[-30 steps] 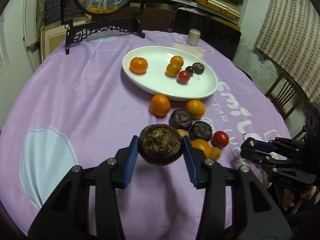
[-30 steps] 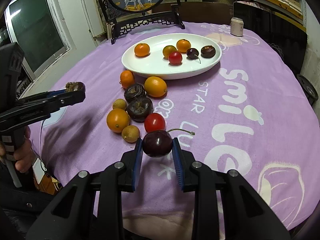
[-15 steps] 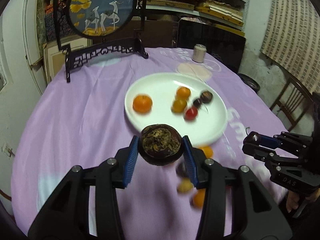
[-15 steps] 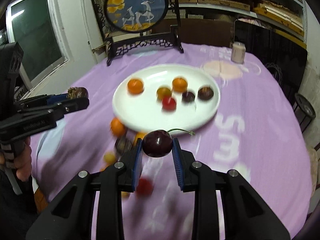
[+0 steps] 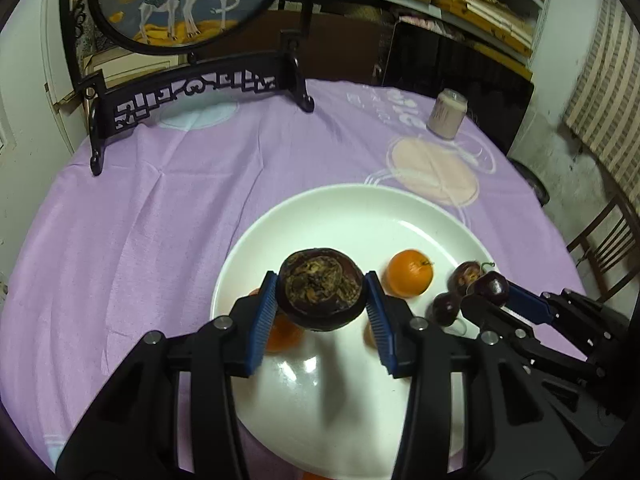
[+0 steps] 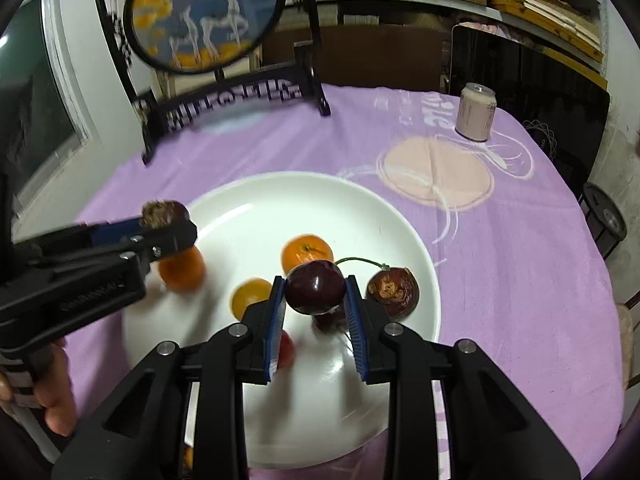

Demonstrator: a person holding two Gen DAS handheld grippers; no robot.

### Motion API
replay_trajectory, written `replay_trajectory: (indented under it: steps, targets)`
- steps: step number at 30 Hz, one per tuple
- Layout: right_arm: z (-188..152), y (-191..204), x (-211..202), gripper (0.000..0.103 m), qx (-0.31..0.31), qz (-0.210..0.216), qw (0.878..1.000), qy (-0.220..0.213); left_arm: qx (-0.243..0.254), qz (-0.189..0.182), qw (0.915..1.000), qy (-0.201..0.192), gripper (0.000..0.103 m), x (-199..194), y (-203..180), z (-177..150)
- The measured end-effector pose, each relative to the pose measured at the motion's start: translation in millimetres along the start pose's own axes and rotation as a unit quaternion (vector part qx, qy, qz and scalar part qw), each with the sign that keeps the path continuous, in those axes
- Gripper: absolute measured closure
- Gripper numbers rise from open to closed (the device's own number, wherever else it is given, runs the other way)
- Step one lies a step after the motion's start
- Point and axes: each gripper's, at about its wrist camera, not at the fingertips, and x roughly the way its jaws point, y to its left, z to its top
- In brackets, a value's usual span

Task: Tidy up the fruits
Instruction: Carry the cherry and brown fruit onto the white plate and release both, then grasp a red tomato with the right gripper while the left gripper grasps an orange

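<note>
My left gripper (image 5: 321,304) is shut on a dark purple mangosteen (image 5: 321,293) and hangs over the white plate (image 5: 344,208). In the right wrist view my right gripper (image 6: 315,300) is shut on a dark cherry (image 6: 315,287) with a green stem, also above the white plate (image 6: 280,188). The plate holds an orange (image 5: 410,272), another orange (image 6: 307,255), a small yellow-orange fruit (image 6: 250,295), a second mangosteen (image 6: 394,291) and a red fruit partly hidden behind my fingers. The left gripper (image 6: 168,226) shows at the plate's left side, the right gripper (image 5: 486,294) at its right.
An ornate black stand with a round deer picture (image 5: 188,12) rises at the table's far side. A pale can (image 6: 476,117) sits at the far right on the purple cloth (image 5: 140,220). A person's hand (image 6: 48,392) grips the left tool. A wooden chair (image 5: 604,248) stands to the right.
Both grippers have moved forward from the loose fruit near the table's front to above the plate, each still carrying its fruit. The loose fruit pile has dropped out of view.
</note>
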Motion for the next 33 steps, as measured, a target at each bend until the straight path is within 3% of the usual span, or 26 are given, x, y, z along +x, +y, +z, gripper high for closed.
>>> replay_trajectory:
  steps: [5, 6, 7, 8, 13, 16, 20, 26, 29, 33]
  targets:
    - [2, 5, 3, 0.073, -0.01, -0.004, 1.0, 0.001, 0.009, -0.005, 0.9999, 0.0, 0.056, 1, -1, 2]
    - [2, 5, 3, 0.071, -0.011, -0.009, 1.0, -0.001, 0.008, -0.006, 0.9999, -0.002, 0.052, 0, -1, 2]
    - [2, 4, 4, 0.06, -0.009, -0.016, 1.0, -0.006, 0.006, -0.004, 1.0, -0.006, 0.04, -2, 0, 2]
    - [2, 4, 4, 0.056, -0.007, -0.021, 1.0, -0.011, 0.005, 0.001, 0.9999, -0.014, 0.038, -5, 0, 1]
    - [-6, -4, -5, 0.053, -0.004, -0.048, 0.998, -0.034, -0.015, -0.002, 0.9991, -0.04, 0.038, -36, 9, -11]
    - [-23, -8, -28, 0.053, 0.013, -0.043, 0.999, -0.026, -0.011, 0.002, 0.9984, -0.055, 0.038, -64, 14, -36]
    - [-71, 2, -77, 0.053, 0.005, -0.015, 0.999, -0.037, -0.001, -0.012, 0.9977, -0.067, 0.033, -102, 26, -92]
    - [-153, 23, -104, 0.053, -0.019, 0.018, 1.0, 0.015, 0.023, -0.037, 0.9988, -0.024, 0.033, -121, 30, -167]
    - [-177, 36, -109, 0.053, -0.035, 0.019, 0.999, 0.036, 0.034, -0.042, 0.9985, -0.013, 0.033, -124, 25, -183]
    - [-181, 44, -105, 0.053, -0.043, 0.018, 0.998, 0.043, 0.046, -0.059, 0.9972, -0.003, 0.033, -126, 16, -192]
